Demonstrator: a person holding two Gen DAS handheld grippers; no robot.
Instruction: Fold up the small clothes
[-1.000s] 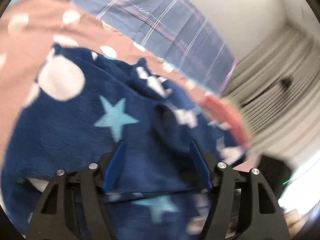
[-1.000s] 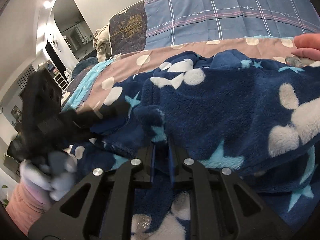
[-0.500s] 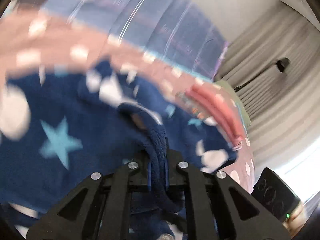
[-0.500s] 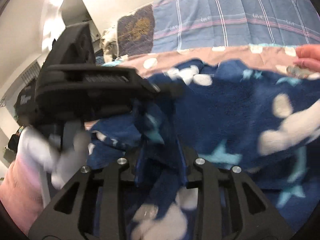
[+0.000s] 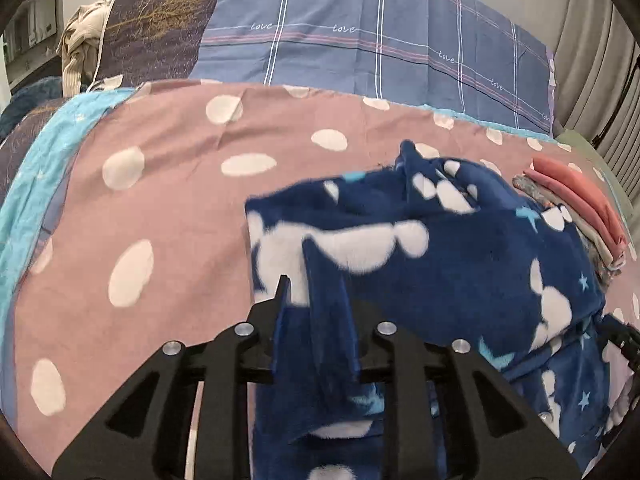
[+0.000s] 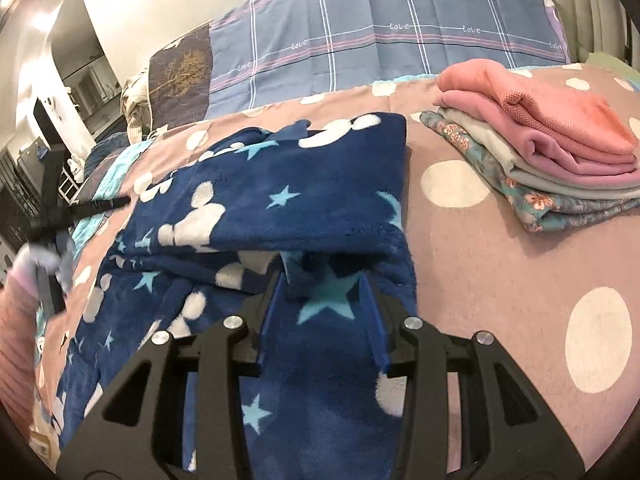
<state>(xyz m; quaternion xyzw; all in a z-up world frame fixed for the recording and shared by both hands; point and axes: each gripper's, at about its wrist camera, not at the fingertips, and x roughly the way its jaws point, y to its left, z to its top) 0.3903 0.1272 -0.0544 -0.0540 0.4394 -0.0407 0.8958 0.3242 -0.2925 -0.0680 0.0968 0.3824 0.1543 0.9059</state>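
A second ago the navy fleece garment [image 6: 280, 200] lay bunched and spread across the pink dotted bedspread [image 5: 168, 200], with the right gripper [image 6: 320, 300] pinched shut on an edge and the left gripper [image 5: 316, 308] standing wide over the cloth. Now a broad panel of the fleece lies folded over, flat and fairly square, just ahead of the right jaws. That reads as one fold laid down, with the release under way.

The right jaws have just been opening: they now stand apart, with a starred flap of the fleece lying loose between them and no pad visibly pressing it. The left jaws snapped together half a second back and have since eased a little wider; a hanging strip of the fleece runs between them, draped over the right-hand one. In the left wrist view they look slightly parted around it, but whether the pads bite the strip cannot be told, since the cloth covers the inner faces.

The stack of folded clothes [image 6: 540, 152] sits well off to the right of the right jaws, apart from the fleece.

In the right wrist view the left gripper appears only as a blurred dark shape at the far left edge. The near hem of the fleece is cut off below both sets of jaws, so how neatly the lower layers lie is hidden.
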